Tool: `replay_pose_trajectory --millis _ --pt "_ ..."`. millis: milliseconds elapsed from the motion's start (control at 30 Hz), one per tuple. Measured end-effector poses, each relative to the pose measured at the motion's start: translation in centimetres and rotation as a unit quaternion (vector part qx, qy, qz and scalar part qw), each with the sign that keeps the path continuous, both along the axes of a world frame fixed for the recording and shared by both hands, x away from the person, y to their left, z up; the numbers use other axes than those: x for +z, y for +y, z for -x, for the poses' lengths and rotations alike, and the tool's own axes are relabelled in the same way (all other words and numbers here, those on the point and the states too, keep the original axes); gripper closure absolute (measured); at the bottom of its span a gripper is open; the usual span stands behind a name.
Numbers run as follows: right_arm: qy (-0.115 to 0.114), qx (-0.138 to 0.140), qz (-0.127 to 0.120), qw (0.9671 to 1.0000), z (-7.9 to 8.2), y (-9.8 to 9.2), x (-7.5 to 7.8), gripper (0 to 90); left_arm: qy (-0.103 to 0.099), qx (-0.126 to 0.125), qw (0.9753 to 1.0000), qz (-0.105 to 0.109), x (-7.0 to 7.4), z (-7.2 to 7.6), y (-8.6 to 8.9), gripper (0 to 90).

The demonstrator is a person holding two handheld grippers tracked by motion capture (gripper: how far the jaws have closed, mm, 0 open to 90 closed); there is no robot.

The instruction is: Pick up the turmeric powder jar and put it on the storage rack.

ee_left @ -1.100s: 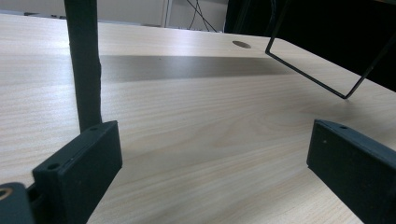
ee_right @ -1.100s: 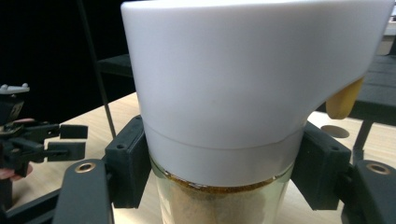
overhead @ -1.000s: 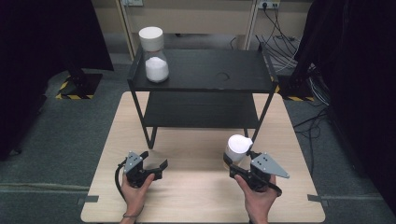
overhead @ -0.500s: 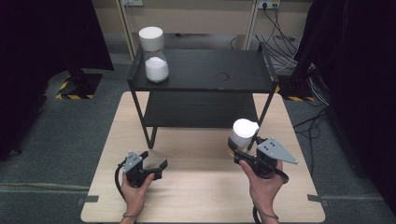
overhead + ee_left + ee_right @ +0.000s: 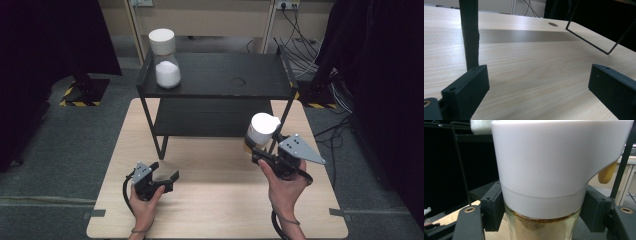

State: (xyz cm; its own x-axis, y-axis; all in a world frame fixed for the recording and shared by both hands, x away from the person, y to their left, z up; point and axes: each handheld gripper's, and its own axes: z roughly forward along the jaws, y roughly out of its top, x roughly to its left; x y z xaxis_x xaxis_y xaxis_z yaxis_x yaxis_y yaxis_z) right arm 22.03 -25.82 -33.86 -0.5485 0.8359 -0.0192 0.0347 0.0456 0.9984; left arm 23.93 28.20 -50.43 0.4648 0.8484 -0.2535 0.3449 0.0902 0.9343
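A glass jar (image 5: 262, 130) with a tall white lid and brown powder inside hangs above the table's right side, in front of the black shelf (image 5: 215, 75). My right gripper (image 5: 256, 150) is shut on it. In the right gripper view the jar (image 5: 544, 170) stands upright, with the jaws pressed on its glass just under the lid. A second white-lidded jar (image 5: 165, 60), part full of white powder, stands on the shelf's top board at the left. My left gripper (image 5: 164, 173) rests open on the table, with nothing between its fingers (image 5: 467, 87).
The shelf has a lower board (image 5: 215, 117) and thin metal legs; its front left leg (image 5: 470, 32) rises just ahead of my left gripper. The wooden table (image 5: 210, 200) has bare room in front. Cables lie on the floor (image 5: 305, 55) behind the shelf.
My right gripper has lifted the brown-powder jar higher and carried it a little toward the shelf. The left gripper has stayed put.
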Motion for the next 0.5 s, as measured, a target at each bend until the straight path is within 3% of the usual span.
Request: replay_pose_trajectory --millis 500 --pt "-0.007 -0.004 -0.001 1.0 -0.9 -0.3 2.9 31.0 0.001 -0.001 1.0 0.001 0.0 0.0 0.1 2.5"
